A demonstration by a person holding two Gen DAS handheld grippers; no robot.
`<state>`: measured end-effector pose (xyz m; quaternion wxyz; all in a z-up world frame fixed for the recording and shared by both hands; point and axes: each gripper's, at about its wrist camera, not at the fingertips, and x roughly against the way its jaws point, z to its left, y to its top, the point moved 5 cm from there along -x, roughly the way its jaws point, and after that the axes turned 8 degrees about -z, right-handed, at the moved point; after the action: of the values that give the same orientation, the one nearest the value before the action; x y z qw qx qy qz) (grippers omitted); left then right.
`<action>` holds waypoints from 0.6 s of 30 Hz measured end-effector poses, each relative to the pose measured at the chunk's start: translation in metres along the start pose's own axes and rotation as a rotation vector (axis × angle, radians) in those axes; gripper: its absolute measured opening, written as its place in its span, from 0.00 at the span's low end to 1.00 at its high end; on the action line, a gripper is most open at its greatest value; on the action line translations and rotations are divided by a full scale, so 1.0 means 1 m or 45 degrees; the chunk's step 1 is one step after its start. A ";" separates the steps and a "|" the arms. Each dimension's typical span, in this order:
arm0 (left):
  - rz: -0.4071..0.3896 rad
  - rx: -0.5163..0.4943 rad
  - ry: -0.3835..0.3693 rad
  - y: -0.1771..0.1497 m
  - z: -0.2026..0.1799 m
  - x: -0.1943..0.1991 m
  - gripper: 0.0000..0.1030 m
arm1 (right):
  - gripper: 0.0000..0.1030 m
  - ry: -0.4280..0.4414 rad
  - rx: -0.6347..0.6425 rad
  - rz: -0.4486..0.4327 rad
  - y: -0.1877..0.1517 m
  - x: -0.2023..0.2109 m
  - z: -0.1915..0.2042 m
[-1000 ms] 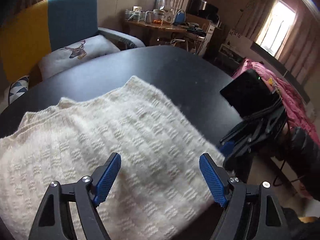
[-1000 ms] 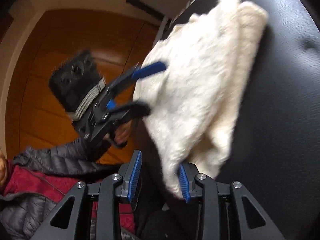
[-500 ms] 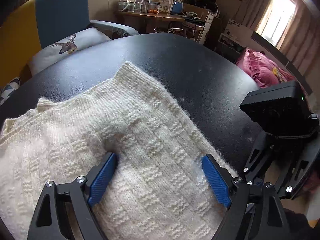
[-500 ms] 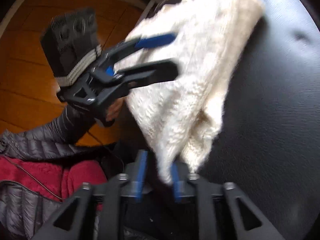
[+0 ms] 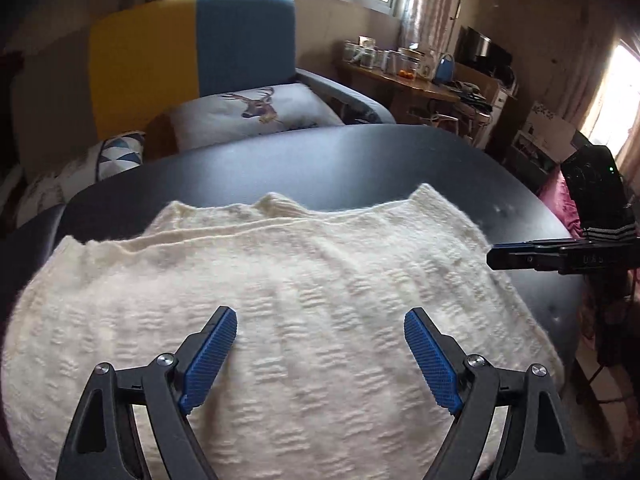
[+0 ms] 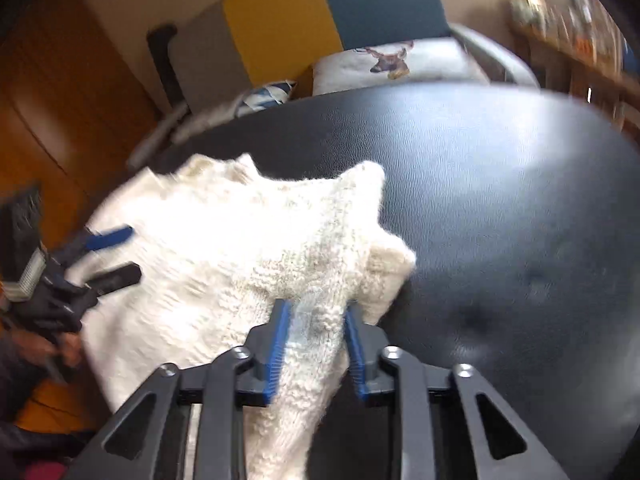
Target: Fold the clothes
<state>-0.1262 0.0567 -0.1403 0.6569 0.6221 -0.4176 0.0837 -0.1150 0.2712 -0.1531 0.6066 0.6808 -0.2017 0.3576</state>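
In the left wrist view, the left gripper is hovering with its fingers spread wide and nothing between them; the cream knitted sweater is lying directly beneath and ahead of both blue pads, spreading across the near part of the black table; beyond the fingertips the sweater's far edge is showing a ribbed bump against bare tabletop; to the right of the right-hand finger, the right gripper is reaching in sideways at the sweater's edge, its fingers looking close together from this angle; far ahead a yellow and blue armchair is holding a deer-print cushion.

In the right wrist view, the right gripper is pinching a bunched fold of the sweater between its two pads, the knit filling the narrow gap and hanging down below the fingers; left of the fingers the rest of the sweater is lying on the table, with the left gripper standing open over it at the far left; right of the fingers the tabletop is lying bare.
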 end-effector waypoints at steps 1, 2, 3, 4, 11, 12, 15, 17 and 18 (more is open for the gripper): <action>0.036 0.017 0.010 -0.006 0.007 -0.005 0.84 | 0.17 -0.077 0.095 0.006 0.002 -0.003 0.008; 0.071 0.033 0.020 -0.011 0.014 -0.011 0.84 | 0.12 -0.155 0.190 0.011 0.005 -0.006 0.015; 0.087 0.047 0.019 -0.016 0.015 -0.013 0.84 | 0.12 -0.235 0.283 0.032 0.005 -0.010 0.021; 0.086 0.057 0.008 -0.019 0.012 -0.012 0.84 | 0.12 -0.300 0.334 0.082 -0.002 -0.018 0.017; 0.037 0.073 -0.042 -0.035 -0.016 -0.007 0.89 | 0.20 -0.260 0.112 0.107 -0.003 -0.018 -0.023; 0.028 0.087 -0.050 -0.033 -0.017 -0.006 0.90 | 0.20 -0.256 0.101 0.097 0.000 -0.014 -0.024; -0.002 0.201 -0.123 -0.023 -0.003 0.010 0.90 | 0.24 -0.177 0.081 -0.006 0.017 0.007 -0.004; -0.061 0.323 -0.172 -0.014 0.018 0.036 0.90 | 0.28 -0.061 0.052 -0.061 0.029 0.017 0.018; -0.103 0.371 -0.178 -0.011 0.031 0.052 0.90 | 0.28 -0.003 0.037 -0.088 0.035 0.022 0.029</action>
<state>-0.0999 0.0058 -0.1187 0.5319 0.7314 -0.4204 0.0734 -0.1181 0.2402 -0.1131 0.6084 0.6965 -0.1733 0.3386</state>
